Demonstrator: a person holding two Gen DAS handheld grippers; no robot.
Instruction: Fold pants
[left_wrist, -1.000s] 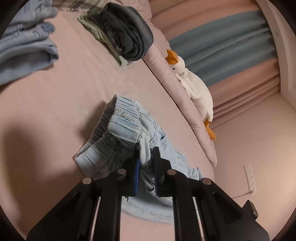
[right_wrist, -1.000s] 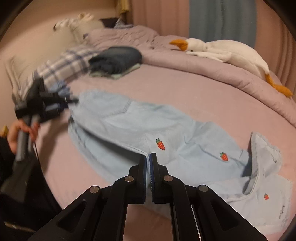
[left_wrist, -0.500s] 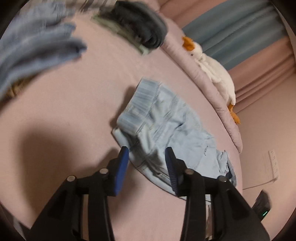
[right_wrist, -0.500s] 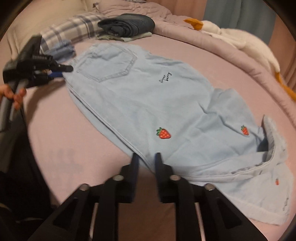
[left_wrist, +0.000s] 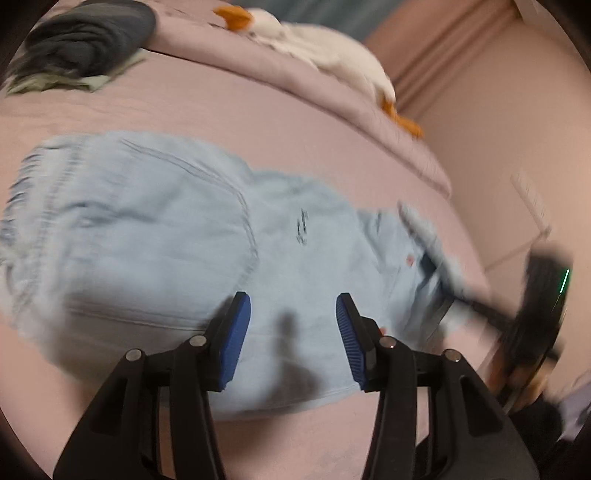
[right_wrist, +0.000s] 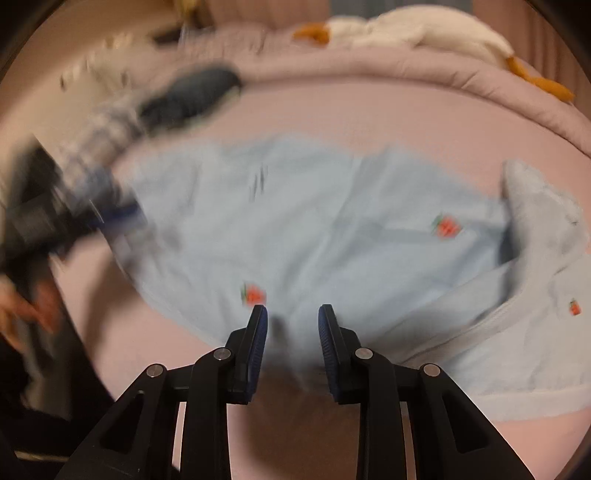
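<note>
Light blue denim pants (left_wrist: 155, 236) with small strawberry patches lie spread flat on the pink bed, waistband at the left in the left wrist view. They fill the middle of the right wrist view (right_wrist: 332, 229), with a cuff turned up at the right. My left gripper (left_wrist: 291, 306) is open and empty over the pants' near edge. My right gripper (right_wrist: 291, 314) is open and empty over the near edge beside a strawberry patch (right_wrist: 254, 294). Both views are motion-blurred.
A dark folded garment pile (left_wrist: 85, 40) lies at the far side of the bed. A white plush goose (left_wrist: 325, 51) rests on the rolled duvet along the back. The other gripper and hand show at the right edge (left_wrist: 535, 306). The wall is at the right.
Both grippers have let go of the pants and opened. The pants now lie flat on the bed. The left gripper has swung round toward the pants' middle.
</note>
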